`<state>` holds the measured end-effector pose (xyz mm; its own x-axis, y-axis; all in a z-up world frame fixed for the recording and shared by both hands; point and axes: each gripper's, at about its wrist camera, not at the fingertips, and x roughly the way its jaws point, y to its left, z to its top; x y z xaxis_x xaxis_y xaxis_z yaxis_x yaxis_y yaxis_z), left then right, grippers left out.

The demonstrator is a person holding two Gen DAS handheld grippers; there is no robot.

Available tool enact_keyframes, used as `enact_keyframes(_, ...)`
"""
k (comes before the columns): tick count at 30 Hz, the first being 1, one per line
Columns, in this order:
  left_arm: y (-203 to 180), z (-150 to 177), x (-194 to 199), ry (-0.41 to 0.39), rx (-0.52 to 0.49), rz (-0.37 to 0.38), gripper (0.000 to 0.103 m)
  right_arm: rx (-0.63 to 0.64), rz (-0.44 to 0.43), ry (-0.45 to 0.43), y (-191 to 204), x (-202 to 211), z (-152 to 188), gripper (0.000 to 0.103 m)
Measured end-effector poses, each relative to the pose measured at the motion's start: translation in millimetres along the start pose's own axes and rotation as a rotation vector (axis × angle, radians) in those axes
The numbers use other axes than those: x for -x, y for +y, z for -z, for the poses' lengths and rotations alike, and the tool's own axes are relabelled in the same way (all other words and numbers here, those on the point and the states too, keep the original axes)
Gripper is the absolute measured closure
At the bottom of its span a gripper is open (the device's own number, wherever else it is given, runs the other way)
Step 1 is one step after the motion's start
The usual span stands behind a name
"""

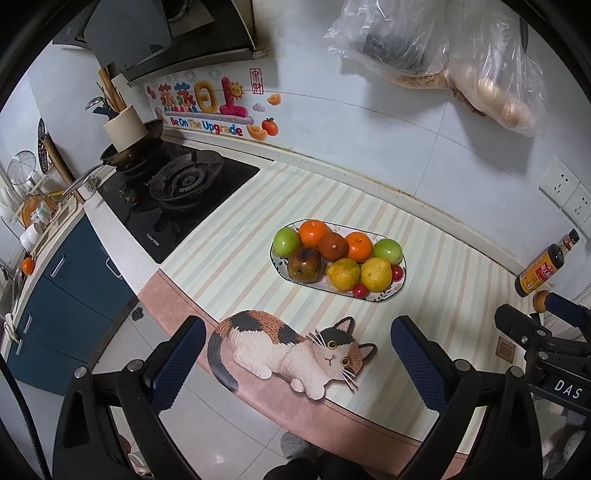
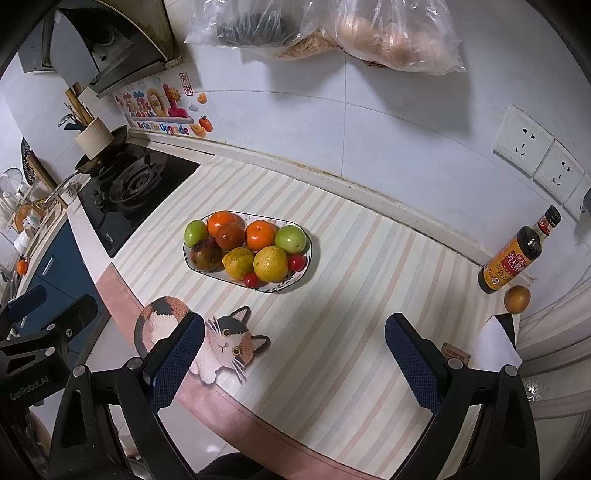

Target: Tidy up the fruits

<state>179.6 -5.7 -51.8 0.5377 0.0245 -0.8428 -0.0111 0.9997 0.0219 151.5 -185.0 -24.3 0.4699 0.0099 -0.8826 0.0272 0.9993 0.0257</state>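
An oval plate [image 1: 393,291] [image 2: 308,258] on the striped counter mat holds several fruits: green apples [image 1: 286,242] [image 2: 291,239], oranges [image 1: 313,232] [image 2: 261,235], yellow citrus [image 1: 376,274] [image 2: 270,264], a dark bruised fruit [image 1: 304,264] [image 2: 205,254] and small red tomatoes [image 1: 359,291] [image 2: 251,280]. A lone brownish fruit [image 2: 517,299] lies by the sauce bottle. My left gripper [image 1: 297,363] is open and empty, near the counter's front edge, short of the plate. My right gripper [image 2: 295,363] is open and empty, also short of the plate.
A dark sauce bottle [image 1: 546,264] [image 2: 517,254] stands at the right by the wall. A gas hob [image 1: 177,199] [image 2: 133,192] with a pan lies left. A cat-shaped mat [image 1: 295,350] [image 2: 221,339] lies at the front edge. Plastic bags [image 2: 332,29] hang on the wall.
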Motion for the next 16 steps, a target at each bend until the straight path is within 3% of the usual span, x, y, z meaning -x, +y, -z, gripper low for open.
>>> enact_keyframes(16,0.9,1.3,4.6,-0.010,-0.014,0.006,0.000,0.000,0.002,-0.005,-1.1,2.3,-0.1,0.003)
